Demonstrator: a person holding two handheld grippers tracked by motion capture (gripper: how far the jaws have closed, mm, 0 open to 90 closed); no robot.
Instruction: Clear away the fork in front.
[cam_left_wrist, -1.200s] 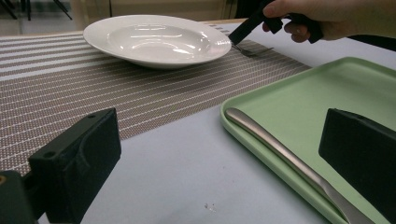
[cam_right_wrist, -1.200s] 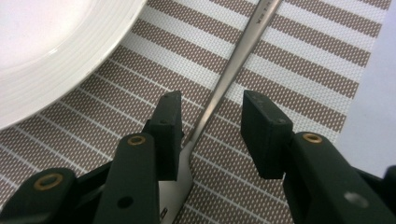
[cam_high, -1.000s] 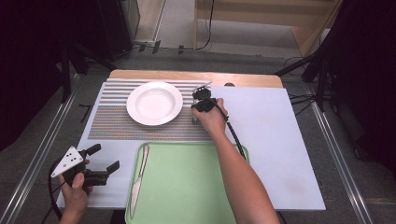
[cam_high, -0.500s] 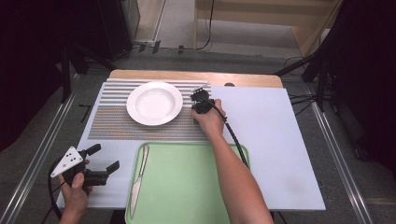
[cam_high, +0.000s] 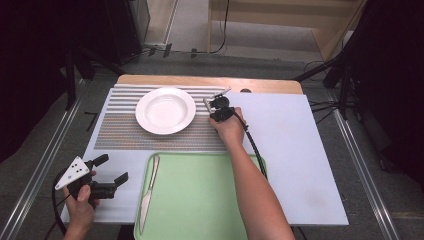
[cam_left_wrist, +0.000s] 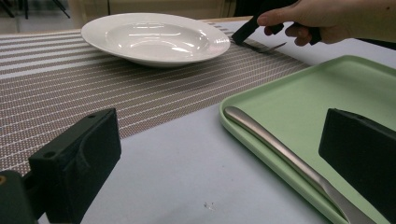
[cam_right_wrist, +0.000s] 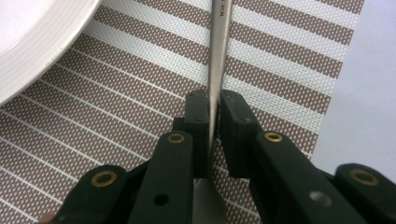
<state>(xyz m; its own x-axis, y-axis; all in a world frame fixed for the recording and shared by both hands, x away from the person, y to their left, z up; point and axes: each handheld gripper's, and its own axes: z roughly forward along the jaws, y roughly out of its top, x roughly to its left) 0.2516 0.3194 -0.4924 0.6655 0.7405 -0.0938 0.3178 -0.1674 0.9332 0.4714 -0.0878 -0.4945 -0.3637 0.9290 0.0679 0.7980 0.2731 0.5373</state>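
Observation:
A white plate (cam_high: 165, 110) sits on the striped placemat (cam_high: 125, 135). Just right of the plate, my right gripper (cam_high: 216, 102) points down at the mat. Its jaws have just been closing and now pinch the thin metal handle of a fork (cam_right_wrist: 219, 46), which lies flat on the mat (cam_right_wrist: 116, 93) beside the plate's rim (cam_right_wrist: 28, 42). In the left gripper view the fork's tines (cam_left_wrist: 268, 47) show under the right hand. My left gripper (cam_high: 112, 170) rests open at the table's near left, nothing between its jaws, aimed toward the plate (cam_left_wrist: 154, 37).
A green tray (cam_high: 200, 200) lies at the near middle with a knife (cam_high: 148, 192) along its left side; the knife (cam_left_wrist: 280, 154) is close to the left gripper's right jaw. The right forearm crosses the tray. A light table cover (cam_high: 300, 150) extends to the right.
The right gripper's jaws have narrowed onto the fork handle while the hand barely shifted. The left gripper, plate, tray and knife have stayed put.

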